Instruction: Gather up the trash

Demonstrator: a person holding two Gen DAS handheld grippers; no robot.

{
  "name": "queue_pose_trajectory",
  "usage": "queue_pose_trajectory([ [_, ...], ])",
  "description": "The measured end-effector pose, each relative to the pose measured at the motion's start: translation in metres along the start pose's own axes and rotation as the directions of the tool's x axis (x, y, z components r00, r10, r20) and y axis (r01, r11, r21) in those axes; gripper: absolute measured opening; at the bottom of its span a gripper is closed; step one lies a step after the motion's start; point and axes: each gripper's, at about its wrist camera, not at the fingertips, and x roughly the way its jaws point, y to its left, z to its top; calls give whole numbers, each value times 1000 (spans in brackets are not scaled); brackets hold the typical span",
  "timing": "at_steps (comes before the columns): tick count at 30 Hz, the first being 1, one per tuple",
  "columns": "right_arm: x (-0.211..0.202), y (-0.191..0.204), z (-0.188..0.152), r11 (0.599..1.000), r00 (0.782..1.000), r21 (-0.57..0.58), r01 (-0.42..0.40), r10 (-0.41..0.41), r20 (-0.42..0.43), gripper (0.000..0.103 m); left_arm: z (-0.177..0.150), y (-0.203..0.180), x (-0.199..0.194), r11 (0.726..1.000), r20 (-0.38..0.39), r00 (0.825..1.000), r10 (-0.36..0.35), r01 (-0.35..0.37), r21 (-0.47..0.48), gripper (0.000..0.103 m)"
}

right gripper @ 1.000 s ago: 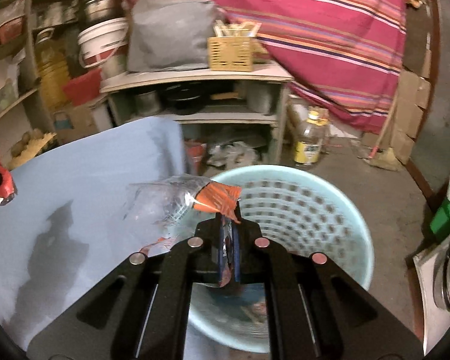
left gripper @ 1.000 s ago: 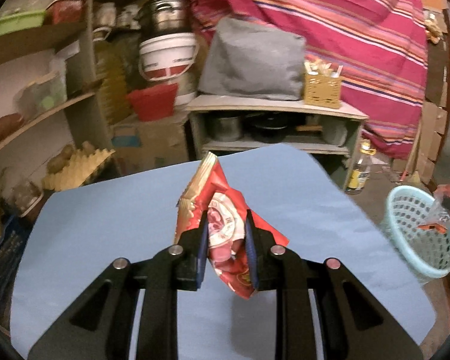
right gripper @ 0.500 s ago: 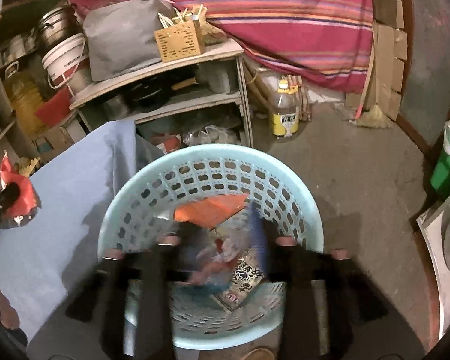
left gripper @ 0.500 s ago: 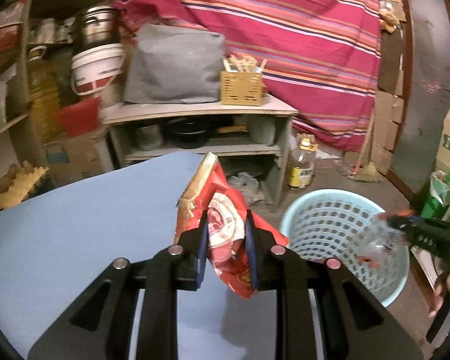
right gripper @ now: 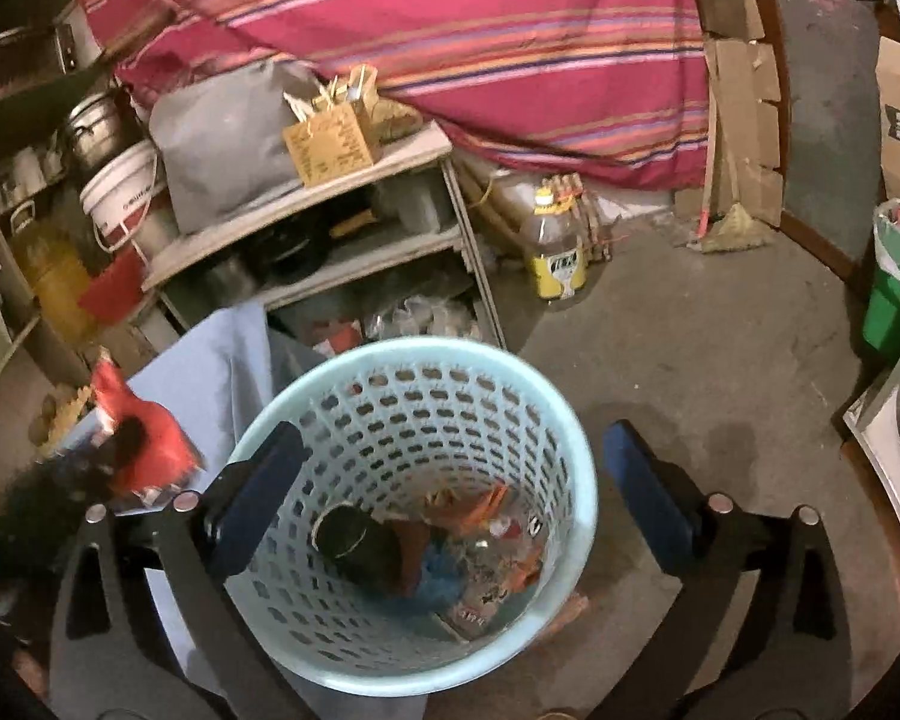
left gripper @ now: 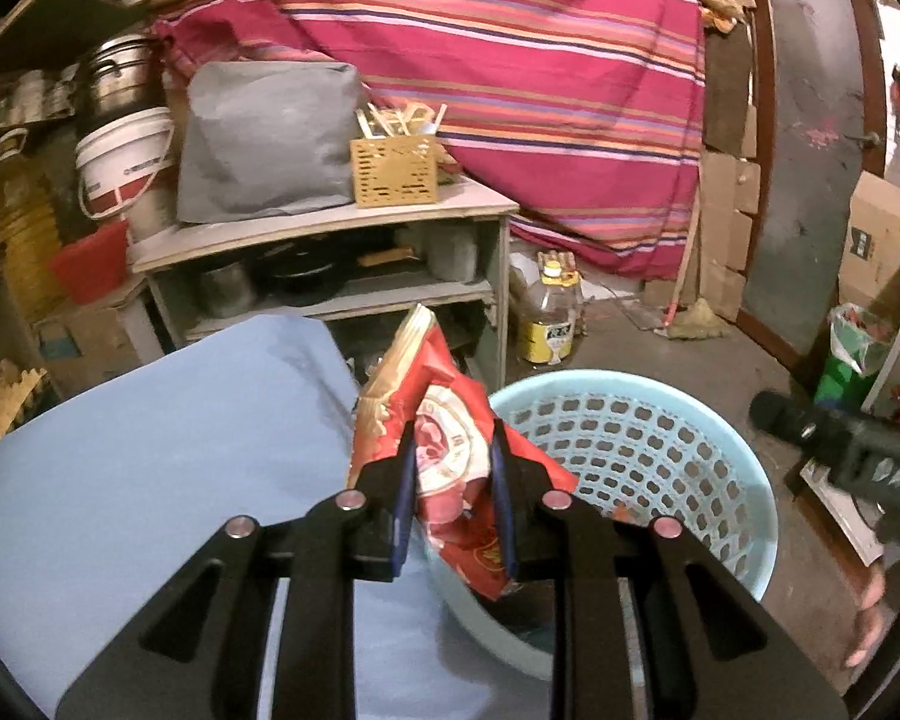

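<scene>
Your left gripper (left gripper: 453, 480) is clamped on the red snack bag (left gripper: 450, 450), holding it right at the near rim of the blue basket (left gripper: 648, 438), by the blue table (left gripper: 150, 450). Your right gripper (right gripper: 444, 486) has just been opening; jaws spread wide, nothing between them, over the wrappers (right gripper: 486, 540) in the basket.

Overall light: dim, warm indoor cast in both views.
Brightest area: striped cloth (left gripper: 510, 60) on the back wall, evenly lit, colours strong.
Shadows: soft dark patch on the floor (right gripper: 720, 438) right of the basket (right gripper: 576, 480); shelf unit (left gripper: 330, 276) compartments nearly black.
Blur: red wrapper (right gripper: 144, 450) smeared at the right wrist view's left edge; left wrist view sharper, lower right softened.
Distortion: strong fisheye bowing, black vignette in all corners.
Glare: bright spots on the gripper rivets only.
</scene>
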Motion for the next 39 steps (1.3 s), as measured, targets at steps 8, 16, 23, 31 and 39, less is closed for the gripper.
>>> queue_pose_trajectory([
  [8,-11,-6,6,999,998,-8,34,-34,50,98,4,-30,23,999,-14,999,-36,37,35,26],
  [16,-6,-12,7,999,999,26,32,-32,33,98,-1,-38,44,998,-73,996,-49,51,34,67],
  [23,-4,-6,6,1000,999,4,29,-29,31,98,-20,-16,23,999,-61,998,-5,8,40,76],
  [31,-10,28,-7,998,999,-66,-1,3,37,98,-43,26,-35,999,-33,999,37,-37,10,81],
  [39,-45,82,-42,984,995,-176,-28,45,91,98,-68,77,-124,990,39,990,137,-135,-37,93],
])
